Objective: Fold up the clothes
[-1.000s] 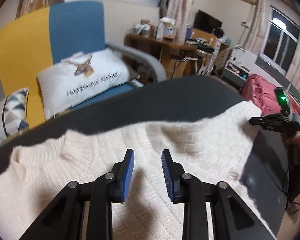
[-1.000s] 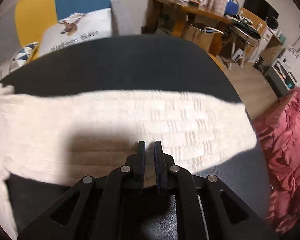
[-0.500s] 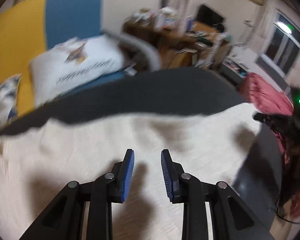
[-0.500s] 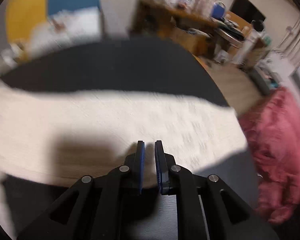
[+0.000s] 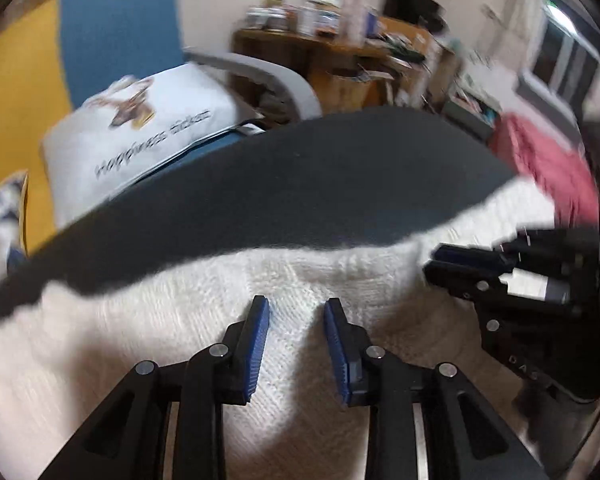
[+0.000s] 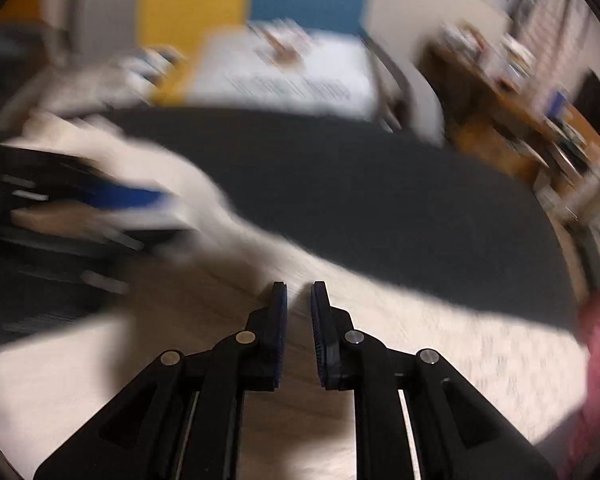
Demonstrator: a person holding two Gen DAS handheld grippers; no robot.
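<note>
1. Sweater: the cream cable-knit lies spread on the dark table, filling the ground under and ahead of both pairs of fingers; its far edge runs just beyond your left fingertips, with bare table past it.

2. Your left gripper hovers over the knit with its blue-padded fingers parted and nothing between them. The cloth shows clear through the gap.

3. Your right gripper has its fingers drawn near together with a narrow slot between them. In its own view the knit lies below that slot, and no fold of cloth shows pinched in it. In the left view the same gripper sits to the right of your left fingers, low over the sweater, its pads close to each other. Motion blur keeps you from telling whether it touches the cloth.

4. Both views are smeared, so the hands are probably travelling. How many layers the sweater lies in cannot be read: no clean folded edge or doubled thickness shows.

5. Judgement on the step: the scene fits either hands settling over a flat garment to take hold of an edge, or hands coming off a panel just laid over. The pictures do not decide.

6. Whatever grip comes next calls for a defined edge or corner between the pads, not the middle of the panel, since loose knit there would bunch and drag.
</note>
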